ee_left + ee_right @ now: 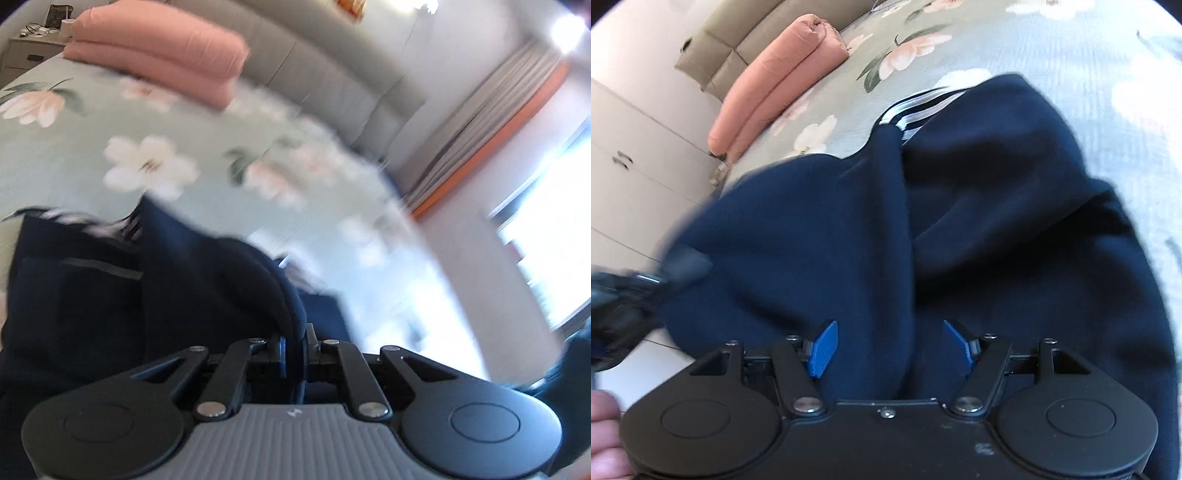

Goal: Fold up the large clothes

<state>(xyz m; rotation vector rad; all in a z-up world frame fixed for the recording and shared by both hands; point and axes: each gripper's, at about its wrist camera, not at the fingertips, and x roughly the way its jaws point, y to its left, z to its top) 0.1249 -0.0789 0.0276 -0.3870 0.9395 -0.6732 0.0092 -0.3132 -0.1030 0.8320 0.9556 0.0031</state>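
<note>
A large navy garment (110, 280) with a striped collar lies bunched on the floral bed. My left gripper (294, 350) is shut on a fold of its navy cloth, which rises between the fingers. In the right wrist view the same navy garment (979, 206) fills the middle, its striped collar (916, 107) at the far end. My right gripper (890, 349) has its blue pads (823, 349) apart, with a ridge of navy cloth running down between them. The left gripper shows blurred at the left edge (624, 291).
The bed sheet (74, 155) is pale green with flowers. A folded pink quilt (159, 51) lies at the headboard (332, 74). A nightstand (29, 51) stands far left, curtains and a bright window (546, 236) at right. White cupboards (631, 166) stand beside the bed.
</note>
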